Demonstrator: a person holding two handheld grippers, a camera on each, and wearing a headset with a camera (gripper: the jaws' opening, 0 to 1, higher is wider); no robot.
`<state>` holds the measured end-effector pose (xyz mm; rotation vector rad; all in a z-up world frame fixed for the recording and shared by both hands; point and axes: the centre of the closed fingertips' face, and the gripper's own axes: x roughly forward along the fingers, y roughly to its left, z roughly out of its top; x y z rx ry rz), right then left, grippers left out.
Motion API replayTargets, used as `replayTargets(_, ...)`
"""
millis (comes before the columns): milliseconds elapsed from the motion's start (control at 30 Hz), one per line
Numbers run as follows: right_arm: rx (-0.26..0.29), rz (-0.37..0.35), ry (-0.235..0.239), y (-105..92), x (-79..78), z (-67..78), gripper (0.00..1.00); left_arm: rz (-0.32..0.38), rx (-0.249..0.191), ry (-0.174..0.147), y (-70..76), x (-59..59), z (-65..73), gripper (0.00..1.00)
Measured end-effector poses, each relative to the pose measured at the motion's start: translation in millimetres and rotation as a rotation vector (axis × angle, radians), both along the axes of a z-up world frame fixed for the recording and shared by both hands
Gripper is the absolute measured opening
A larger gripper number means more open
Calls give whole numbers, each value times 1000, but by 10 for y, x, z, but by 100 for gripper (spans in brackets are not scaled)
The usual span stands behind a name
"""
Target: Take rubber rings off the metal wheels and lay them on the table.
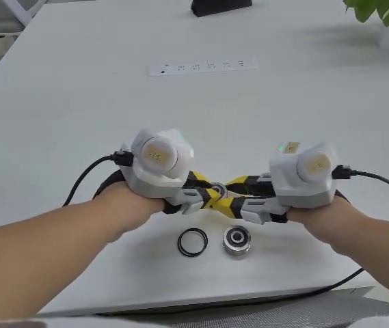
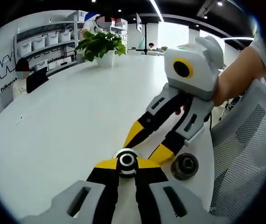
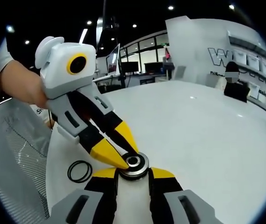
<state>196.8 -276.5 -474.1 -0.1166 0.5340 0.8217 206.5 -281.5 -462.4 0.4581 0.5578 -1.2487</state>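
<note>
Both grippers meet tip to tip above the white table (image 1: 78,109). Between them is a small metal wheel (image 1: 216,189) with a black rubber ring on its rim. My left gripper (image 2: 126,164) has the wheel (image 2: 126,160) between its yellow tips. My right gripper (image 3: 133,173) grips the same wheel (image 3: 133,164) from the opposite side. In the head view, the left gripper (image 1: 211,195) comes in from the left and the right gripper (image 1: 223,198) from the right. Two thin black rubber rings (image 1: 193,242) lie overlapped on the table below them, beside a second wheel (image 1: 237,240).
A white power strip (image 1: 202,67) lies across the middle of the table. A black object (image 1: 220,6) is at the far edge and a potted plant (image 1: 379,10) at the far right. Gripper cables (image 1: 85,179) trail off both sides near the front edge.
</note>
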Motion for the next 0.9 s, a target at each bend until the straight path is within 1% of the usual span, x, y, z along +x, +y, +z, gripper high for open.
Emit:
replayTargets(467, -7, -6, 0, -49, -25, -10, 18, 2, -1, -1, -1, -1, 1, 7)
replayTargets(900, 4, -22, 10, -60, -24, -16, 18, 8, -1, 1, -2, -2, 1, 7)
